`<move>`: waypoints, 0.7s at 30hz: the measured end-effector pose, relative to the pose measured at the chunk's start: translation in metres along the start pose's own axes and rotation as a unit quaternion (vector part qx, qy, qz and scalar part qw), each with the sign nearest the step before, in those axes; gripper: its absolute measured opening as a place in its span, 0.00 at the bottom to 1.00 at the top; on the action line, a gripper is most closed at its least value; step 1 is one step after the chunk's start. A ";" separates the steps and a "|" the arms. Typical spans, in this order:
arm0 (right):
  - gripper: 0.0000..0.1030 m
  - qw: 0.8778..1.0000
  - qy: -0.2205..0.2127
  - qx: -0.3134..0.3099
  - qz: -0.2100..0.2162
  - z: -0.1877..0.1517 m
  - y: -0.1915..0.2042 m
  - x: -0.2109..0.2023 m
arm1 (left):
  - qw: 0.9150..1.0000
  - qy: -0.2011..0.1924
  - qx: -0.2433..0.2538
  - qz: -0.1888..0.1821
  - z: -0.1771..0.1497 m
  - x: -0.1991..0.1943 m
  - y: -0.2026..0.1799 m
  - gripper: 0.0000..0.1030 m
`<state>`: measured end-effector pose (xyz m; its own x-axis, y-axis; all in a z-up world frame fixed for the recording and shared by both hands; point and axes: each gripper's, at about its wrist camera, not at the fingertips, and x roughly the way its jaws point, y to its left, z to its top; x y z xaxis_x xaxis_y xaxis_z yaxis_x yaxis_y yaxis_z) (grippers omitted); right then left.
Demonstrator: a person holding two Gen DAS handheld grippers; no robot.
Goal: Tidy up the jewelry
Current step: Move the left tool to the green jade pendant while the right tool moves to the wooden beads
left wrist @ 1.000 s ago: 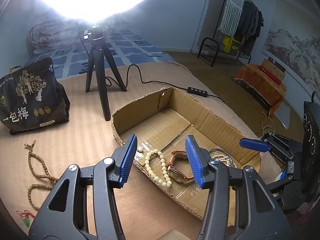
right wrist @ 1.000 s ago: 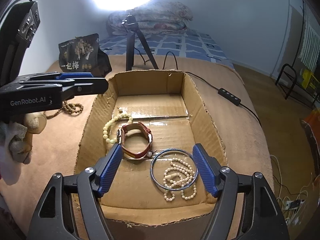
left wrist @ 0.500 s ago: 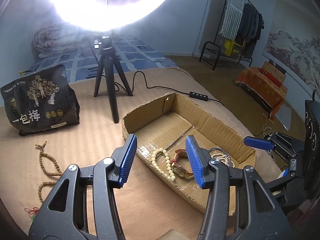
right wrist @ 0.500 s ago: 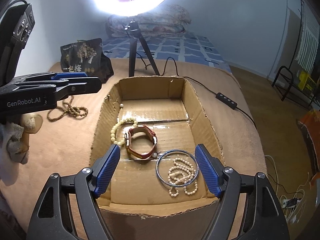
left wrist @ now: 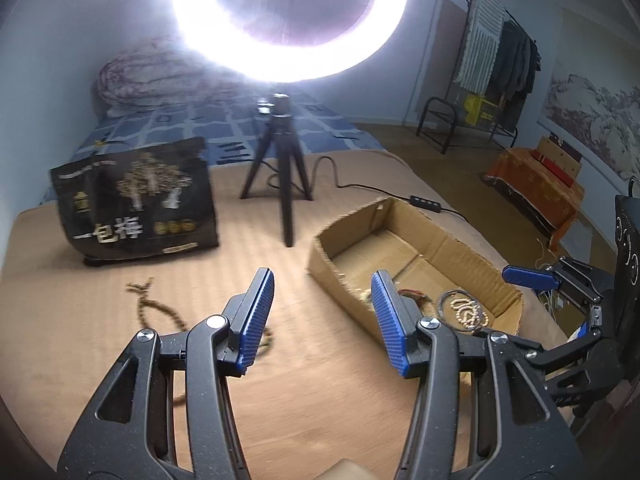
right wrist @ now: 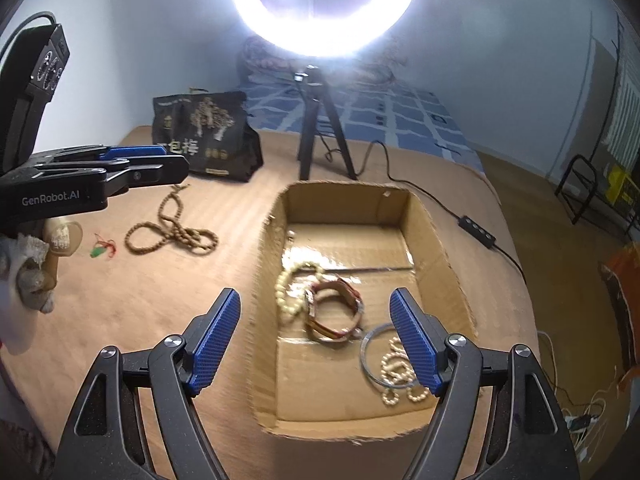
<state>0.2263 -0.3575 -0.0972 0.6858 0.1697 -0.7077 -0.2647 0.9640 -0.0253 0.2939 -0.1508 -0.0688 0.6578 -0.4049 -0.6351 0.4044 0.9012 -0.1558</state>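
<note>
Tan bedding (right wrist: 132, 312) carries the cardboard box (right wrist: 436, 248) holding collected jewelry. Brown prayer beads (right wrist: 172, 232) lie outside at ten o'clock. Both claws, left gripper (left wrist: 322, 316) and right gripper (right wrist: 316, 340), are spread wide, empty. Beads should be pinched at a bunched loop.

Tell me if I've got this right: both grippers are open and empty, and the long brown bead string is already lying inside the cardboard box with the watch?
Not quite. The brown bead string lies on the tan cover outside the cardboard box, to its left, as the right wrist view shows. The watch is in the box, and the left gripper and right gripper are open and empty.
</note>
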 end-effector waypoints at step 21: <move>0.75 0.997 -0.012 -0.056 0.057 0.034 0.090 0.031 | 0.996 0.015 -0.061 0.067 -0.055 -0.069 0.146 0.50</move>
<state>0.2466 -0.2582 -0.0974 0.6623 0.2826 -0.6939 -0.4153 0.9093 -0.0259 0.2721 0.0174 -0.0895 0.6809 -0.2764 -0.6782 0.2321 0.9598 -0.1582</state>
